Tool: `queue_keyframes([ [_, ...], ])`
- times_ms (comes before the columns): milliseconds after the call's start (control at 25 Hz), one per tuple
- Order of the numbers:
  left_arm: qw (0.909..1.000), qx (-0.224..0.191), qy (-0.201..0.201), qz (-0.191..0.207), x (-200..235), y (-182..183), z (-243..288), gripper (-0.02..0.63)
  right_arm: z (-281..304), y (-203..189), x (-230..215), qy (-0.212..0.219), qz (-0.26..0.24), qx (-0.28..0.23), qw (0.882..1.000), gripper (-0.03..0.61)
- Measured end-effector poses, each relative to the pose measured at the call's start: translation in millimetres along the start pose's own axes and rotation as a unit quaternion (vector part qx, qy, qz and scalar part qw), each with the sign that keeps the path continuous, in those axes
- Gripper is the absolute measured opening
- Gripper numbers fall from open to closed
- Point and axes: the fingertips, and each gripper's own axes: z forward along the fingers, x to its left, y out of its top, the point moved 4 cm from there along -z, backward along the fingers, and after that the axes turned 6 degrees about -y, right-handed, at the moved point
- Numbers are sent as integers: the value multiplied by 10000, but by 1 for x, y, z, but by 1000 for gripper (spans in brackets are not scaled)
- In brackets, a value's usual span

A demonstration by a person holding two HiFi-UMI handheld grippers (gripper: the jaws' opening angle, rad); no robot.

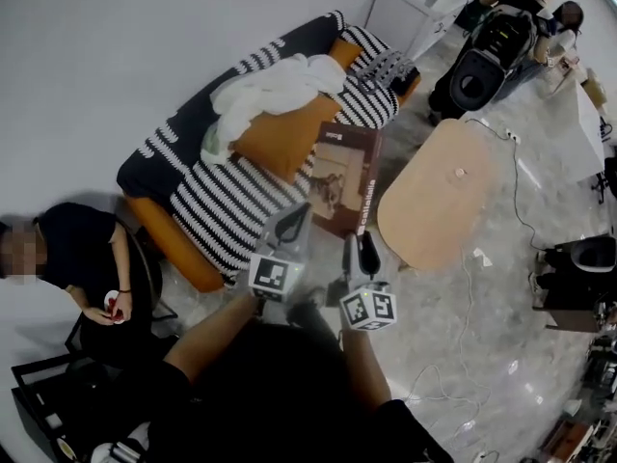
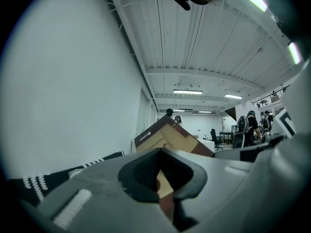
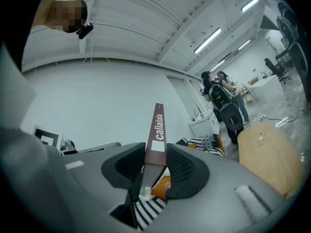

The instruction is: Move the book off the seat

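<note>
Fingers (image 2: 141,174) of left gripper (image 1: 297,215) pinch near corner of book (image 1: 342,177), sofa seat (image 1: 222,210) just left of them; right gripper (image 1: 364,247) fingers clamp its spine. Book sticks out ahead of both. Risk: uneven hands twist it loose, or it clips tabletop (image 1: 439,196) at right.

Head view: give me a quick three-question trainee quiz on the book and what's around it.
1. True or false: the large brown book lies untouched on the black-and-white striped sofa.
2. What lies on the orange cushion? A) a white cloth B) a laptop C) a cup
3. Which gripper's fingers clamp the book's white-lettered spine?

Key:
1. False. The left gripper and the right gripper both grip it.
2. A.
3. The right gripper.
</note>
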Motion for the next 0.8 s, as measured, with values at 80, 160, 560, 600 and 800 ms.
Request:
queue_keyframes([
  [80,9999,63,-152,-20,-19,-3,19,6,-3,-1,-26,-154,-194,209,9995,146],
  [160,9995,131,-290,-8,-37,-8,36,6,-5,-14,-56,-334,-549,674,9957,146],
  [560,9969,700,-316,-165,-77,-47,69,6,-64,-211,-225,-1208,-1713,4875,8476,146],
  [600,9965,771,-277,-176,-76,-53,68,6,-79,-231,-237,-1240,-1630,5220,8280,146],
  [800,9947,1004,-102,-173,-67,-75,60,6,-164,-283,-273,-1617,-1358,6563,7243,146],
])
